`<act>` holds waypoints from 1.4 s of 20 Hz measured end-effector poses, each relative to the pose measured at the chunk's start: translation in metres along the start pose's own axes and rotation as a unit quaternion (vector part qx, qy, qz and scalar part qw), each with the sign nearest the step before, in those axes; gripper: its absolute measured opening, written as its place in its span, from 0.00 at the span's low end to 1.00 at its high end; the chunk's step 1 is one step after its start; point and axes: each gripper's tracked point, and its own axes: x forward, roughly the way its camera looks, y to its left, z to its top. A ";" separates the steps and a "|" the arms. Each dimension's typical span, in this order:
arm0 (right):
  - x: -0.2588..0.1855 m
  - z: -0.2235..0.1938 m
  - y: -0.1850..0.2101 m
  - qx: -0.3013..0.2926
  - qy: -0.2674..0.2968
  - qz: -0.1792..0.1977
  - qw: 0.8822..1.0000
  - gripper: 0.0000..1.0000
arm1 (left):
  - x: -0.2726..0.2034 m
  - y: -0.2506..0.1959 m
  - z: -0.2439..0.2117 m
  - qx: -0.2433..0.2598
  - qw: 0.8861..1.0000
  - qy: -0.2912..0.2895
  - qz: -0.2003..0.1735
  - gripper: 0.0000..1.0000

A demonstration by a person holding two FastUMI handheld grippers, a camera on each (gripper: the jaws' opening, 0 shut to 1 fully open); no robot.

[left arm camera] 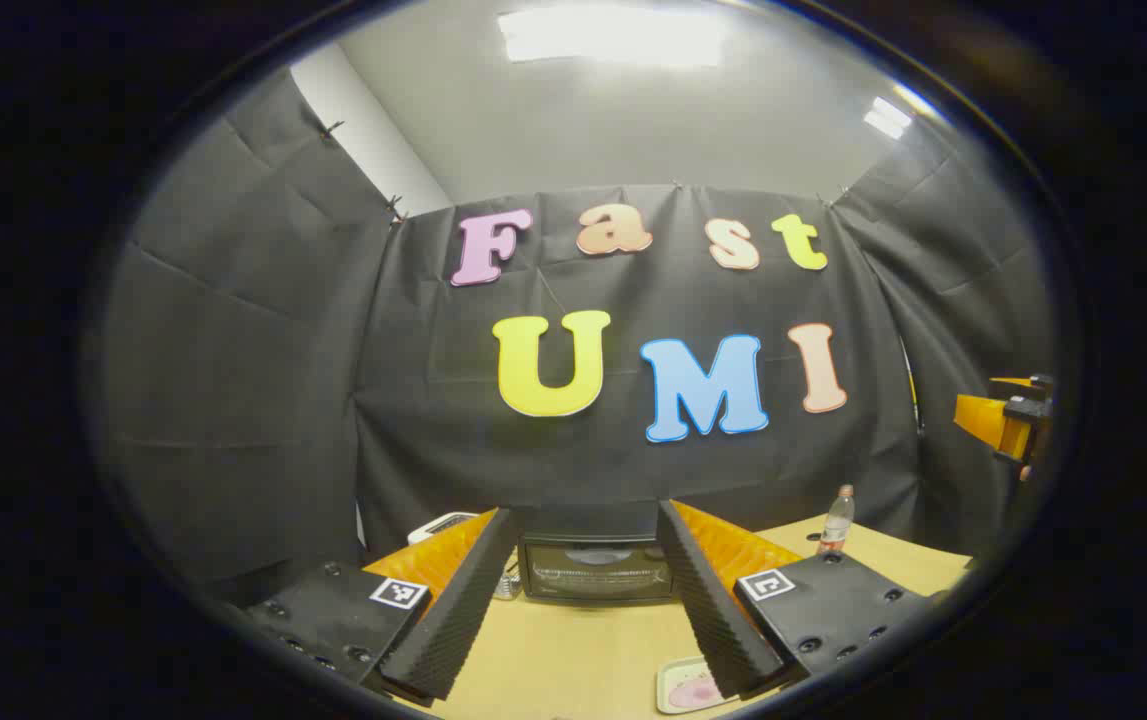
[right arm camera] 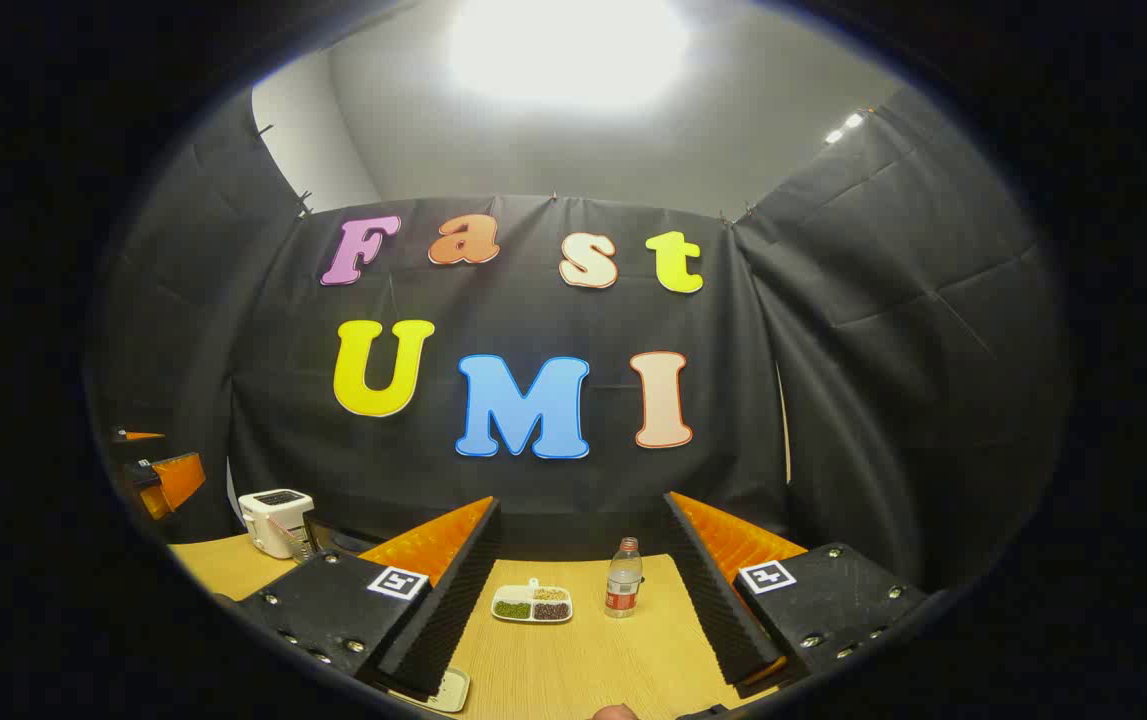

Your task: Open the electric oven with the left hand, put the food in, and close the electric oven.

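Both grippers' jaws are being held wide, empty; the oven [left arm camera: 595, 568], door seemingly closed, risks being bumped ahead of the left gripper [left arm camera: 588, 610].

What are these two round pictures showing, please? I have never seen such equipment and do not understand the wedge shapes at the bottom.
A person holds one hand-held gripper in each hand; a camera rides on each. The wedges are that gripper's own two fingers. The left hand-held gripper is open and empty, facing the closed electric oven on the wooden table. The right hand-held gripper is also open and empty. Ahead of it lie a divided dish of food and a water bottle; a white appliance stands at the left.
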 end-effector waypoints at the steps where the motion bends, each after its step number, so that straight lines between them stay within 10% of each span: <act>1: 0.001 -0.003 -0.002 0.001 0.002 0.000 1.000 0.98 | -0.001 -0.003 -0.001 0.000 1.000 0.000 -0.002 1.00; 16: 0.004 -0.025 -0.011 0.014 0.012 0.036 0.999 0.98 | 0.016 -0.025 0.013 0.008 1.000 -0.005 -0.002 0.97; 28: 0.046 -0.028 0.017 0.004 0.008 -0.003 1.000 0.98 | 0.160 -0.012 -0.033 -0.017 0.999 0.018 -0.045 1.00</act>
